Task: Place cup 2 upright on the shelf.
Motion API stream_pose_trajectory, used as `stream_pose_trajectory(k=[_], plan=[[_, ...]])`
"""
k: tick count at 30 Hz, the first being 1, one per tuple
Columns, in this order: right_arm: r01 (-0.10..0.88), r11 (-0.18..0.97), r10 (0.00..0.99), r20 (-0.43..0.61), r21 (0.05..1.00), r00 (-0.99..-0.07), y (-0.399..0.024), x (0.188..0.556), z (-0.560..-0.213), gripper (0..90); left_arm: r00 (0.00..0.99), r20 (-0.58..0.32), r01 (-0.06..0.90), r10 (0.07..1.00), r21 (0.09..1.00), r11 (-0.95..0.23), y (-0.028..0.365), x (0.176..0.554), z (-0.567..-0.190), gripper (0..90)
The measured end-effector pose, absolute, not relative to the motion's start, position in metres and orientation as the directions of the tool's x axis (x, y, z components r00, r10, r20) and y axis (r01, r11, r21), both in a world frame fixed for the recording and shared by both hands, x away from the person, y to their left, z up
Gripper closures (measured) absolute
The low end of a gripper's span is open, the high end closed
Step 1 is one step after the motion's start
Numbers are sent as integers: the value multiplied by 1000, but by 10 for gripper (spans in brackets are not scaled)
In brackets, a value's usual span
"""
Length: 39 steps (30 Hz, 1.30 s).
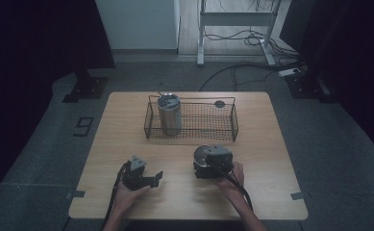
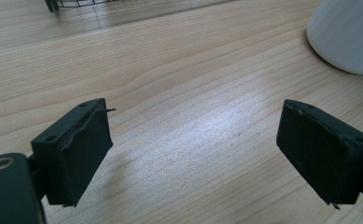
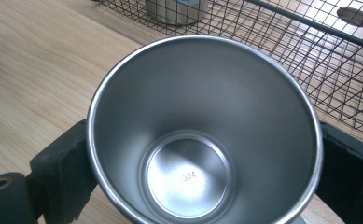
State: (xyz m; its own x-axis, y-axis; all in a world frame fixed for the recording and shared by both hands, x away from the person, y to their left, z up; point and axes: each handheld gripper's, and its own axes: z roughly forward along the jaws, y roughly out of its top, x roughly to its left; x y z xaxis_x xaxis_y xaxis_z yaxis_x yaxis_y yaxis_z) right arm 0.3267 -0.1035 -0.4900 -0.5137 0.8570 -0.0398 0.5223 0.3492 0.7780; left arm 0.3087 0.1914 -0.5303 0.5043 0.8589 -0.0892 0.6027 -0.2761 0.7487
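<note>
A steel cup (image 3: 202,121) stands on the wooden table (image 1: 127,120) in front of the wire basket (image 1: 208,122), its mouth toward the right gripper's camera. My right gripper (image 1: 204,162) is shut on this cup (image 1: 202,155), one black jaw against each side of its wall. A taller steel tumbler (image 1: 169,114) stands upright in the basket's left end. My left gripper (image 1: 158,177) lies low over the table at the front left, open, with bare wood between its pads (image 2: 81,149). A white rounded wall (image 2: 347,32) sits at that view's top right.
The basket's mesh (image 3: 310,56) rises just beyond the cup, and the tumbler's base (image 3: 177,9) shows through it. A dark round disc (image 1: 219,103) lies by the basket's far right corner. Bare wood stretches between the two grippers and along the front edge.
</note>
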Motion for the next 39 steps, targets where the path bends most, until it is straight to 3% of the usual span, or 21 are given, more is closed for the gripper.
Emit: stream_pose_trajectory(k=[39], plan=[[464, 331, 837, -28, 821, -547, -122, 320, -457, 64, 504, -99, 607, 858, 747, -271, 192, 309, -531, 101]])
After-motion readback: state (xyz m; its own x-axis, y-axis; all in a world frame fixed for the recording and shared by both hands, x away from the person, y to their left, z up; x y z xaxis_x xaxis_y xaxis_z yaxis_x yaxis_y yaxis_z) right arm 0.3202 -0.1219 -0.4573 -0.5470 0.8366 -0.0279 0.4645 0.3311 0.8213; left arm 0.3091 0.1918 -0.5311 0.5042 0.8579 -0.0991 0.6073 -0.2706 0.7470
